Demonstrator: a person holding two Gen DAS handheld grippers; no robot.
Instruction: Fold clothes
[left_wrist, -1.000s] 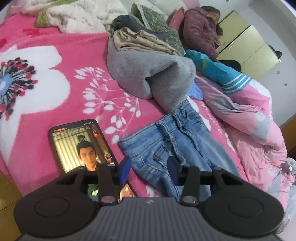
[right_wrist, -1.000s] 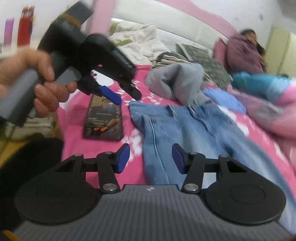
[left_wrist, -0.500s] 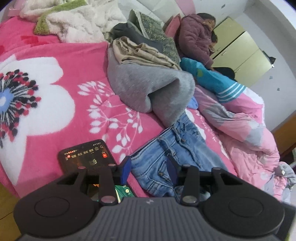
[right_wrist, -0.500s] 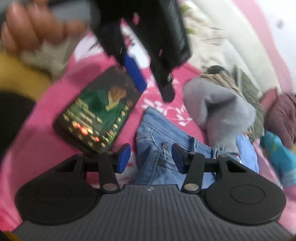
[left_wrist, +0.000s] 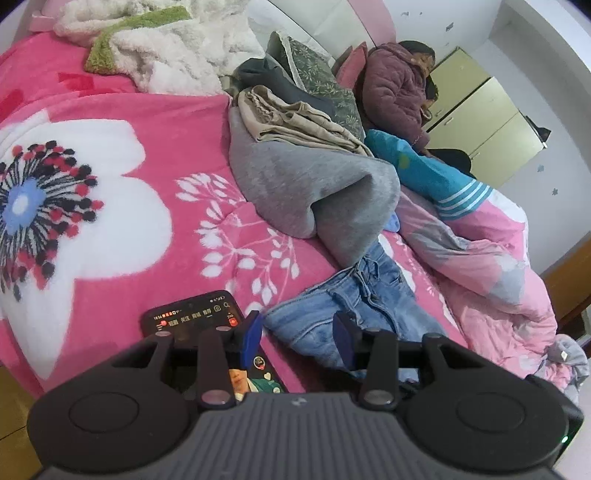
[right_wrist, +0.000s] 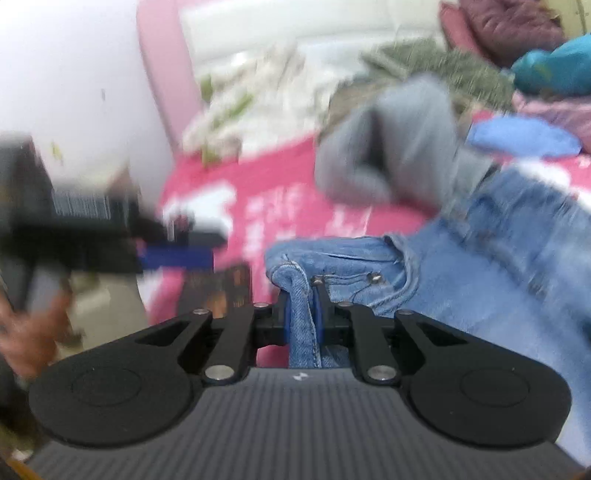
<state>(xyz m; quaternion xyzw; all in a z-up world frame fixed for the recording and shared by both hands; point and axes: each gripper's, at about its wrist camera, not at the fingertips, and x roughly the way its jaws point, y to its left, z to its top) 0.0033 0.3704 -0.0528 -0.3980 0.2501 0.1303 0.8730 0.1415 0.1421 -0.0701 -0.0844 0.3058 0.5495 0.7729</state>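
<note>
Blue jeans (left_wrist: 362, 295) lie crumpled on the pink flowered blanket (left_wrist: 122, 155), their legs running under a grey garment (left_wrist: 314, 184). My left gripper (left_wrist: 297, 325) hovers open just above the near edge of the jeans, with nothing between its fingers. In the right wrist view my right gripper (right_wrist: 301, 306) is closing its jaws on a bunched fold of the jeans' waistband (right_wrist: 299, 291), and the pads press on the denim. The rest of the jeans (right_wrist: 480, 258) trail off to the right. The left gripper's blue finger (right_wrist: 173, 256) shows blurred at the left.
A lit phone (left_wrist: 192, 317) lies on the blanket under my left finger. Beige clothes (left_wrist: 288, 118), a white fleece (left_wrist: 177, 48) and a teal garment (left_wrist: 424, 170) are piled behind. A person in a purple jacket (left_wrist: 395, 88) sits at the back. A pink quilt (left_wrist: 480, 258) fills the right.
My right gripper has swung in over the jeans' waistband and closed on a fold of it. The left gripper has drifted forward; phone and jeans sit lower in its view.
</note>
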